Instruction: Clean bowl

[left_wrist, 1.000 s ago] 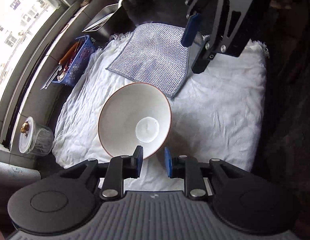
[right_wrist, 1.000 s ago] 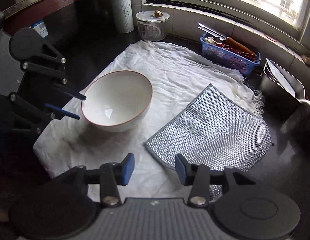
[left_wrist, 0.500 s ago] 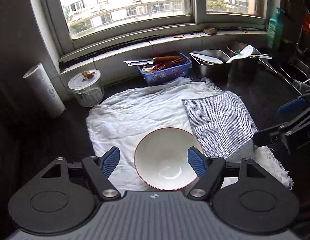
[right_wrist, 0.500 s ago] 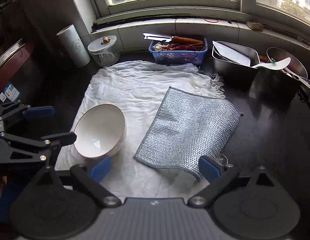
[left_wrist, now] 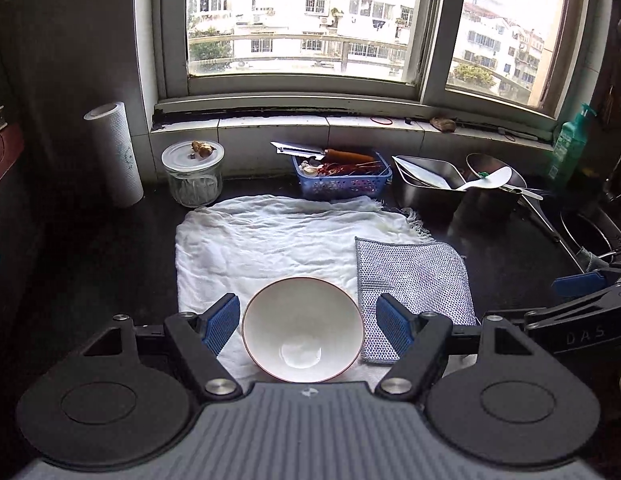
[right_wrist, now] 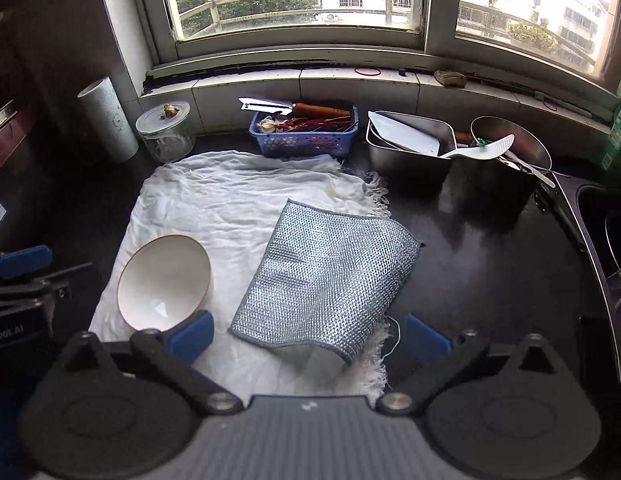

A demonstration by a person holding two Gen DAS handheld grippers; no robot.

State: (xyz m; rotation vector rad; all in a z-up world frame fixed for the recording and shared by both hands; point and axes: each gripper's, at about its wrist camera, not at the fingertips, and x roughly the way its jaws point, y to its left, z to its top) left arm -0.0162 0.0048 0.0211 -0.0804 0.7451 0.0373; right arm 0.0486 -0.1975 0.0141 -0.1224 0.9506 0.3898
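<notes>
One bowl sits on the white cloth between my spread left tongs, untouched. One mesh rag lies beside it; my right tongs gape over it. Lettering "DAS" readable on right tongs.

I see white bowl with thin reddish-brown rim, upright, inside looks bare and glossy. Sits on near part of white cloth. Silver mesh scrubbing cloth lies flat just right of bowl, near corner curled up in right view.
</notes>
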